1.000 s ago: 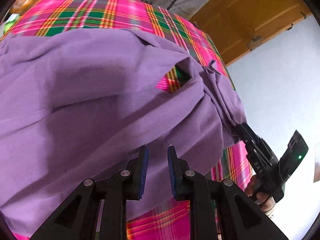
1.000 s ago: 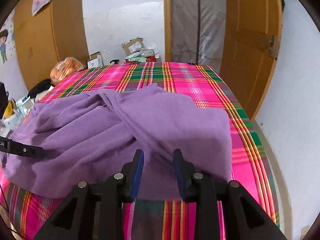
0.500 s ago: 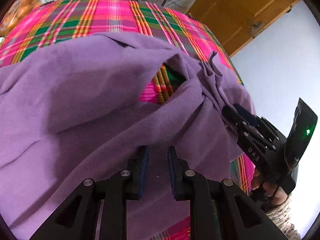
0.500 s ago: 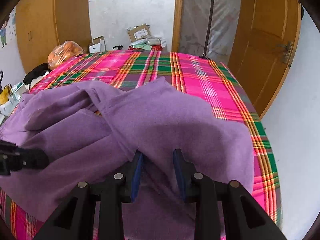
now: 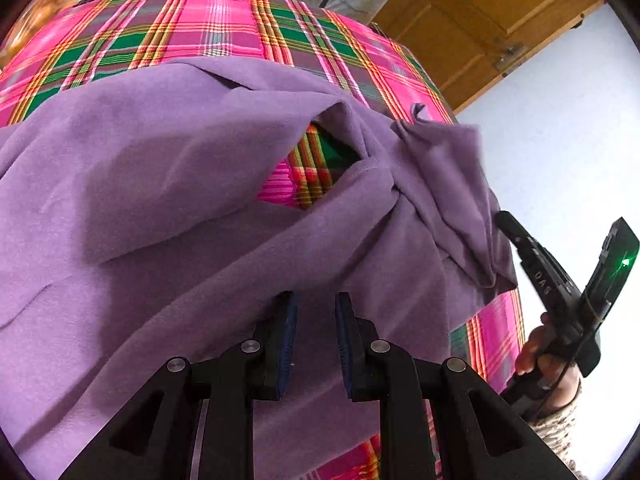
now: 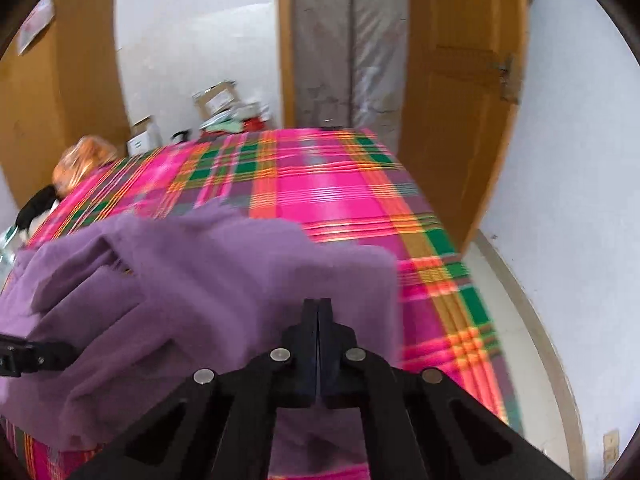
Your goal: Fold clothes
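A purple garment (image 5: 160,184) lies rumpled on a bed with a pink and green plaid cover (image 5: 216,28). A gap in its folds shows the plaid underneath. My left gripper (image 5: 316,320) hangs open just over the cloth near the bed's front edge, nothing between its blue pads. My right gripper (image 6: 318,308) is shut on the garment's (image 6: 220,272) right-hand edge. In the left wrist view the right gripper (image 5: 502,218) holds that bunched corner raised off the bed, a hand (image 5: 536,348) on its grip. The left gripper's tip (image 6: 36,356) shows at the left border.
The plaid cover (image 6: 340,192) is bare beyond the garment and to its right. A wooden door (image 6: 460,100) and white wall stand close on the right, with a strip of floor (image 6: 520,320). Boxes (image 6: 216,100) and an orange bag (image 6: 84,160) sit past the far end.
The right gripper has closed on the garment's right edge and pulled it up and back. The left gripper stays open and has shifted slightly over the cloth.
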Action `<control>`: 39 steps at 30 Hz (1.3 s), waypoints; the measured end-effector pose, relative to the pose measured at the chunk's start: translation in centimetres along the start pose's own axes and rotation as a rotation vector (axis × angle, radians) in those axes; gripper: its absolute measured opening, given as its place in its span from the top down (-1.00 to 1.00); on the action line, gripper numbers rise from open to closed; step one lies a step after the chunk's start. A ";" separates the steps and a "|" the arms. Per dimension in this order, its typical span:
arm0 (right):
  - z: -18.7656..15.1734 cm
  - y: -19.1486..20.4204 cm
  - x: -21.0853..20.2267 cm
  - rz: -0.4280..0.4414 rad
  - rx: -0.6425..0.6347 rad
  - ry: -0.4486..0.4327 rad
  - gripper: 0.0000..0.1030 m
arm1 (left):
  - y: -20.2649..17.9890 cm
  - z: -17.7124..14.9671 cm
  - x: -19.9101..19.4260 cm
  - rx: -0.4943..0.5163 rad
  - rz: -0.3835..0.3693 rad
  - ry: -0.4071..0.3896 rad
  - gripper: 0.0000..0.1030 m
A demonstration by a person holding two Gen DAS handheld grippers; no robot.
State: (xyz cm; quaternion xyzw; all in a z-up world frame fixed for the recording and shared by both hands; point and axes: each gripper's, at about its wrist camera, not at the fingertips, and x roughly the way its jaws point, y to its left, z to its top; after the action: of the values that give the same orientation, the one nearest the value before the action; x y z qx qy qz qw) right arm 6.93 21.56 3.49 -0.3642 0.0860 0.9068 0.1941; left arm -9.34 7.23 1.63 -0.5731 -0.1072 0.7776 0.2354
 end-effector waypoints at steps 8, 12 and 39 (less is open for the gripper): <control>-0.4 -1.4 -0.3 0.134 -0.015 0.017 0.96 | -1.0 0.2 0.9 0.008 -0.008 0.005 0.61; 0.0 1.5 -0.2 0.210 -0.084 0.010 0.48 | -1.4 0.1 1.1 0.009 -0.008 0.007 0.61; 1.9 9.6 3.0 0.215 -0.227 0.044 0.24 | -0.7 -0.3 1.4 -0.003 -0.064 -0.031 0.57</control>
State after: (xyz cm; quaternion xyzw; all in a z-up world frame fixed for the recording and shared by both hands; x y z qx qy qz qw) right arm -0.24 14.28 2.87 -0.3923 0.0256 0.9180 0.0515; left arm -9.23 8.47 0.69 -0.5574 -0.1302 0.7784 0.2577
